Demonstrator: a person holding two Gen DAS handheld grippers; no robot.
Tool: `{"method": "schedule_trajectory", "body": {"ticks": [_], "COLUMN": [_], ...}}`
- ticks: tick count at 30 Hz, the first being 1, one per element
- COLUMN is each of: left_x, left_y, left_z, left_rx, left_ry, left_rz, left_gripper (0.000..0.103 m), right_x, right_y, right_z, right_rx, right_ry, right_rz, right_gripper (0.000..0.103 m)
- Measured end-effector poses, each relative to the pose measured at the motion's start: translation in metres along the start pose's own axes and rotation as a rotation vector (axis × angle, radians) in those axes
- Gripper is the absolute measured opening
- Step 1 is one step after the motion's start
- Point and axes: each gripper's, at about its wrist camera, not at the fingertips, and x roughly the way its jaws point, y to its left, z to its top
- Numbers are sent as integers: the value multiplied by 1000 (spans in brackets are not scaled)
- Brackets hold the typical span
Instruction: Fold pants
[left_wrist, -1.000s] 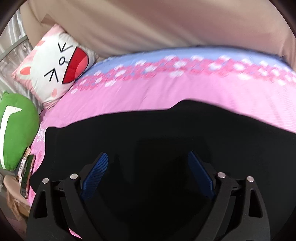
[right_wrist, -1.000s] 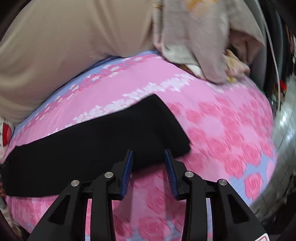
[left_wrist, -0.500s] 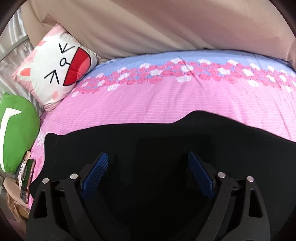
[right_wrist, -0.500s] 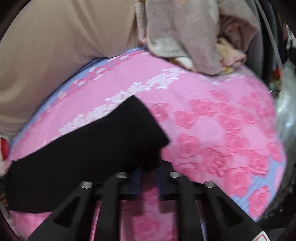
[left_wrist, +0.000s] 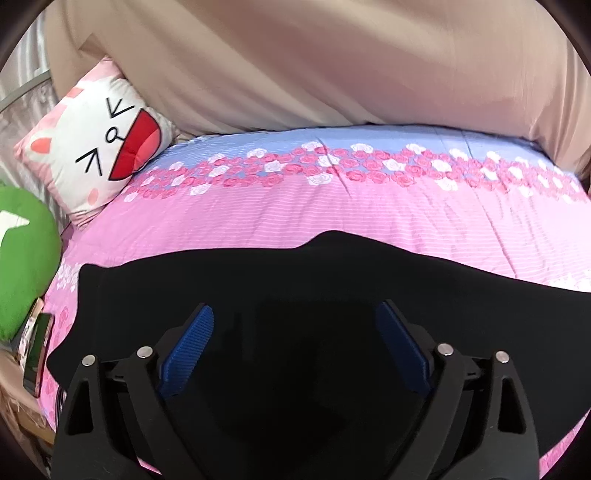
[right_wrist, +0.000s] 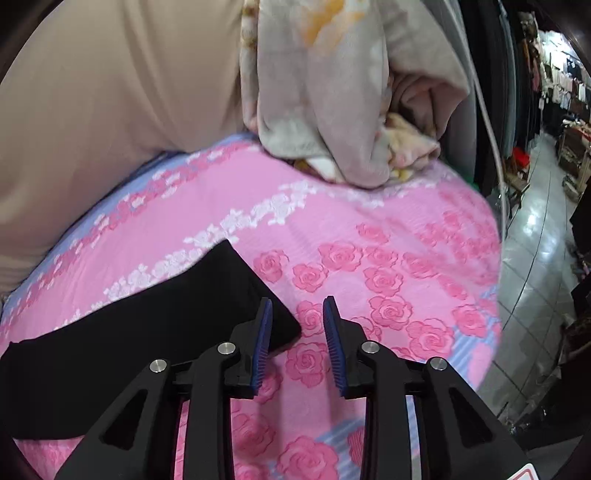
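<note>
Pillows are seen at the bedspread's (left_wrist: 332, 221) left end: a cat-face pillow (left_wrist: 99, 140) and a green cushion (left_wrist: 22, 266), with a phone (left_wrist: 37, 354) just below. Crumpled blankets (right_wrist: 351, 110) are heaped at its far right. Black pants (left_wrist: 295, 295) are laid flat lengthwise across the bedspread, one end (right_wrist: 229, 280) pointing right. The left gripper (left_wrist: 295, 332) is held wide open above them; the right gripper (right_wrist: 297, 332) is opening, nothing between its pads.

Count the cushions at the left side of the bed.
2: a white cartoon-face cushion leaning at the bed's far left corner, and a green cushion nearer, at the left edge. Others may be hidden.
</note>
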Motion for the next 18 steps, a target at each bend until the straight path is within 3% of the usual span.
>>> {"method": "schedule_trajectory", "body": {"ticks": [6,8,11,15,18], "left_x": [-15,-18,-24,-28,-30], "left_y": [37,46,60,74,73], "left_z": [-12,-16,-21,-33,-43], "left_rx": [-52,-50,-73,-95,-89], "left_ry": [-7,-10,-16,-2,8], "left_rz": [8,10,1,-31,-40], "left_gripper": [90,90,90,91,91], "right_x": [-32,-24,-11,-8,-7], "right_y": [89,131,172,174,132], "right_z": [-9,-13,-18,-17,-11], "right_rx": [-176,-233,-277,-238,-185], "right_ry": [-47,-20,19,22,7], "right_rz": [173,243,266,287,173], "right_gripper": [47,48,47,49,56]}}
